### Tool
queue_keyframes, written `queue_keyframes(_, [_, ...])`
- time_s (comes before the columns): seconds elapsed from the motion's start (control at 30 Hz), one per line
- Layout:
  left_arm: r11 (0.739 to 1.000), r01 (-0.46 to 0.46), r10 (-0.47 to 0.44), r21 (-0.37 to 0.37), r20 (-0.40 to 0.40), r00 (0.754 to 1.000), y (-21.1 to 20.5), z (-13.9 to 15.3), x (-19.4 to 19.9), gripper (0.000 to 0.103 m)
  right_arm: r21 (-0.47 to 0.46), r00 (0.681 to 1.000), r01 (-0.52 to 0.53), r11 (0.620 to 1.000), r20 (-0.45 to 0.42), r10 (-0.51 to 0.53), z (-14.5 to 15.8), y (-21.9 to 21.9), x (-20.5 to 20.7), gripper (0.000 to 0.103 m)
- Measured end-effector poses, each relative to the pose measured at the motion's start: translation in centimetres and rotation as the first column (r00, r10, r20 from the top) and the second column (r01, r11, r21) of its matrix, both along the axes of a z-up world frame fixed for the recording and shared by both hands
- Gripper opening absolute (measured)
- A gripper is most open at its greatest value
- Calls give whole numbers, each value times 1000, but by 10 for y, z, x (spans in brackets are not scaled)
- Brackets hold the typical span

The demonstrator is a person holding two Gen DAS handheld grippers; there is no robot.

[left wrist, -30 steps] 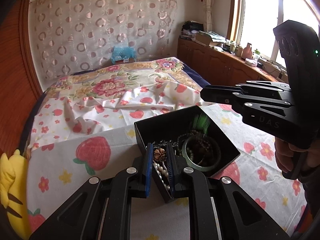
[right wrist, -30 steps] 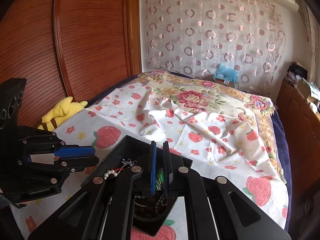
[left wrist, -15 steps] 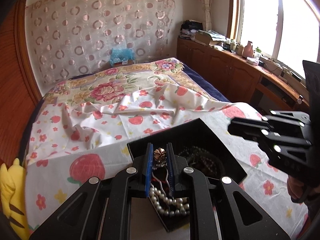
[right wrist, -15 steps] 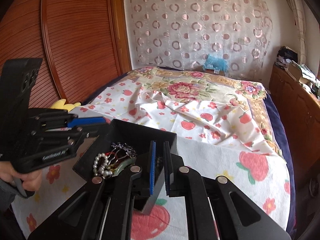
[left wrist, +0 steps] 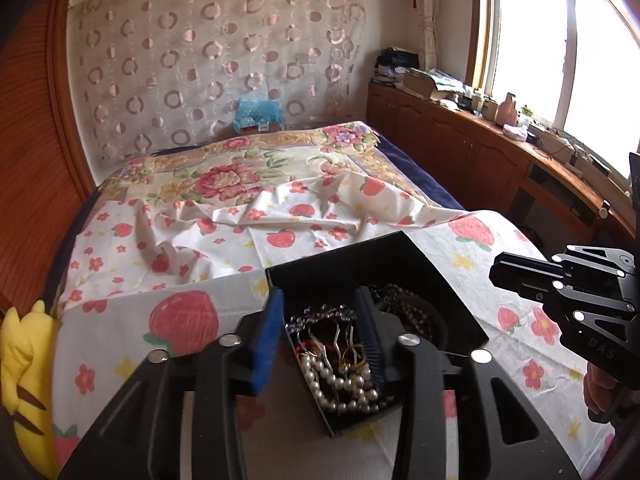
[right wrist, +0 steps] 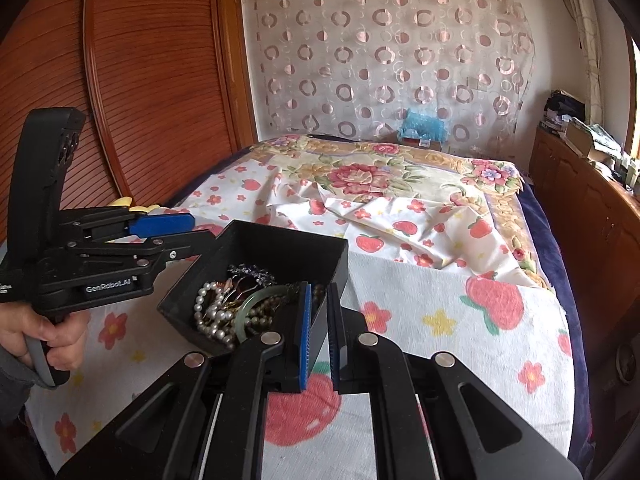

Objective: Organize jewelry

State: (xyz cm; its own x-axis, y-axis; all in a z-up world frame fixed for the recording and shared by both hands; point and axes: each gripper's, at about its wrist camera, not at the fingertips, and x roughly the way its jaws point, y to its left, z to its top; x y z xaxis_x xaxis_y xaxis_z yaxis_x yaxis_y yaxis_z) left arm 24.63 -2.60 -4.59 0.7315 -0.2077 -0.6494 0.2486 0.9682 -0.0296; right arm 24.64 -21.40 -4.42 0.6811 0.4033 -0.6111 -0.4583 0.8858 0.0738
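Observation:
A black open box [left wrist: 384, 256] [right wrist: 280, 248] sits on the bed, filled with jewelry: a white pearl string [left wrist: 340, 384] [right wrist: 208, 312], a green bangle [right wrist: 250, 312], dark beads [left wrist: 416, 312] and a tangle of thin chains [left wrist: 324, 320]. My left gripper [left wrist: 320, 320] is open just above the box's near corner, over the pearls, and holds nothing. It also shows in the right wrist view [right wrist: 176, 228] at the box's left rim. My right gripper [right wrist: 318, 332] is shut on the box's near right wall. In the left wrist view it [left wrist: 520, 276] is at the right.
The bed carries a strawberry-print sheet [left wrist: 192, 312] [right wrist: 460, 320] and a floral quilt [left wrist: 224, 176]. A yellow plush toy [left wrist: 24, 368] lies at the left edge. A wooden cabinet [left wrist: 480, 152] with clutter runs under the window. A wooden wardrobe [right wrist: 140, 80] stands on the left.
My left gripper has opened and the flower-shaped piece it held between its fingers is gone from them. My right gripper stays clamped on the box wall.

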Motion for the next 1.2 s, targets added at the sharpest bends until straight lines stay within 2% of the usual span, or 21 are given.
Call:
queue_keyframes(0.03, [1000,-6,6,-1,1,1000,1,0,-5,37,1,1000,1,1000,0,-1,1,0,-2,9])
queue_keyframes(0.2, [999,-34,35,-8,28,999,6,3,-31,60,-6,1000,1,1000,14,-1,2,0,-20,9])
queue_keyframes(0.3, [998,-58,59,-13,49,997,10,4,-48,76,-12,1000,5,1000,26,-5,0,1,-36,9])
queue_keyframes(0.33, [996,-85,85,-3,52,995,11,3,-55,86,-11,1000,9,1000,28,-9,0,1,-42,9])
queue_keyframes(0.5, [992,-122,122,5,59,991,13,-4,-83,94,-2,999,43,999,29,-43,-7,-3,-68,11])
queue_keyframes(0.6, [992,-123,123,-4,58,991,13,-7,-101,95,8,998,56,998,32,-56,-8,-3,-81,33])
queue_keyframes(0.7, [993,-119,119,-4,62,991,13,-8,-118,95,14,997,72,997,36,-72,-11,-3,-95,39])
queue_keyframes(0.83, [992,-130,129,3,74,989,13,-3,-136,95,18,995,90,996,47,-90,-9,-1,-112,66])
queue_keyframes(0.97, [991,-134,134,-6,93,987,17,7,-156,95,35,992,106,994,66,-108,2,-1,-127,73])
queue_keyframes(1.03, [990,-141,141,-13,108,984,19,13,-166,95,33,988,112,993,103,-115,11,0,-139,82])
queue_keyframes(1.2, [987,-159,162,-34,149,975,24,30,-187,95,61,978,126,990,159,-134,32,-2,-161,96])
